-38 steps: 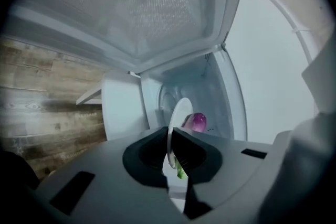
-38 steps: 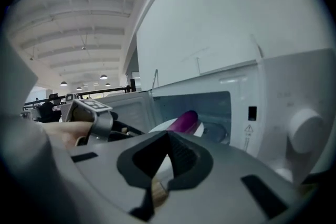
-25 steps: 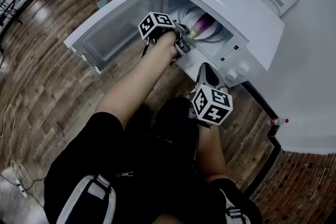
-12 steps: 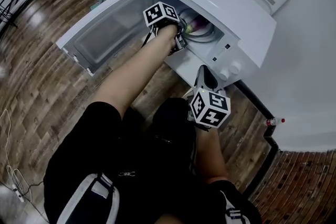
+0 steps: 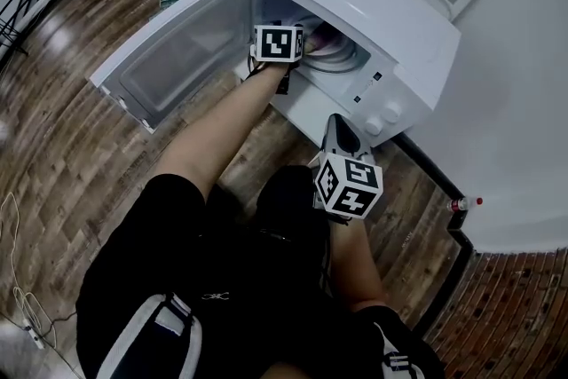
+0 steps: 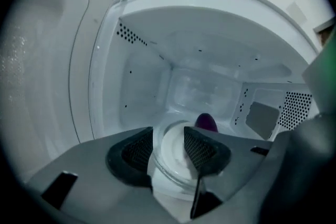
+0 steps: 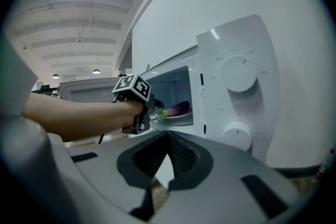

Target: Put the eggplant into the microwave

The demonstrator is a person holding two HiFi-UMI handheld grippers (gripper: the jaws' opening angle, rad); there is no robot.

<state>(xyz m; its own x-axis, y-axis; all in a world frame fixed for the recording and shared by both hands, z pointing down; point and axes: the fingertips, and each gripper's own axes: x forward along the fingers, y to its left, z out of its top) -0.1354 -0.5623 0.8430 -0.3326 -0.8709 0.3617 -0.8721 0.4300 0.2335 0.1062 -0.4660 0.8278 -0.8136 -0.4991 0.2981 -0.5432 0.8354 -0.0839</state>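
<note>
Task thing: purple eggplant with a green stem [image 7: 178, 108], lying on a round white plate [image 7: 173, 117] inside the white microwave oven [image 5: 373, 4].
Left tongs [image 6: 168, 138]: pads apart, just opened, nothing between them.
Bearing: the eggplant is just ahead and slightly right, apparently end-on.
Right tongs [image 7: 168, 140]: pads together, empty, well back from the cavity.
Nearer hand: left.
Next move: probably straight back out.

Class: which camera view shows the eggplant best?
The right gripper view: the eggplant shows full length, green stem end included, lying on a plate in the microwave. The left gripper view shows only its purple end, the rest hidden; the head view shows only a purple sliver in the microwave's opening.
</note>
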